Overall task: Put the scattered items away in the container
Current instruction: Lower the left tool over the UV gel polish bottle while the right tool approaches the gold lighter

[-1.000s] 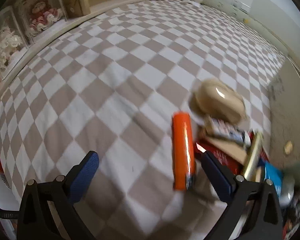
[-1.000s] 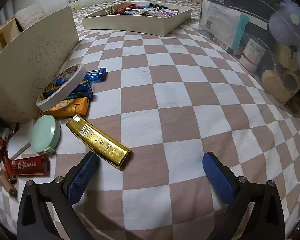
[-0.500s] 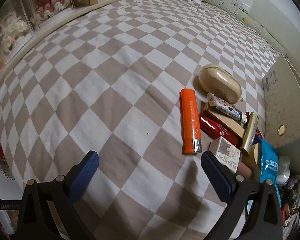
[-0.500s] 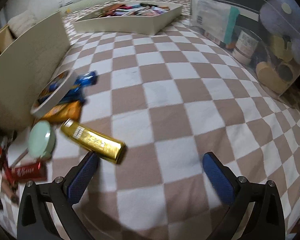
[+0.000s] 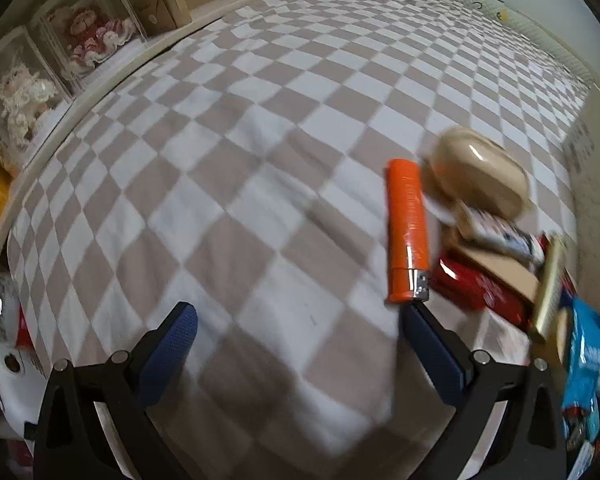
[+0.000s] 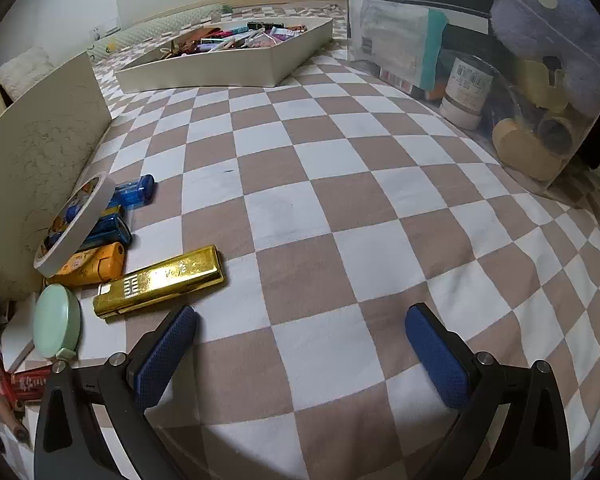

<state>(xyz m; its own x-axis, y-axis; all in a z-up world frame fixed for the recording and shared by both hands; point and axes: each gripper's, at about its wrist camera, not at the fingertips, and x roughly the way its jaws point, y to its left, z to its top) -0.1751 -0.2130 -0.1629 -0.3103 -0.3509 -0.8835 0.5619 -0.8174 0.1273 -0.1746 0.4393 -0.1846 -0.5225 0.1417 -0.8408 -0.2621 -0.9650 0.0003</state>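
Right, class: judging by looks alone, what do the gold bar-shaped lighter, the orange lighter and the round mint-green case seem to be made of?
Gold bar-shaped lighter: probably polished metal or metallic plating; mirror-like highlights, embossed characters.
Orange lighter: likely glossy plastic body with a small silvery metal cap at one end.
Round mint-green case: apparently smooth matte plastic; even colour, soft sheen, no sharp reflections.

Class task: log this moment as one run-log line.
left claw open, empty | right claw open, empty | orange plastic lighter on bed | gold bar-shaped lighter on bed

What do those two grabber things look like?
Both look alike. The left gripper and right gripper each have two black angular plastic fingers with silver bolts, tipped with dark blue textured pads. No cables, hands or sleeves show.
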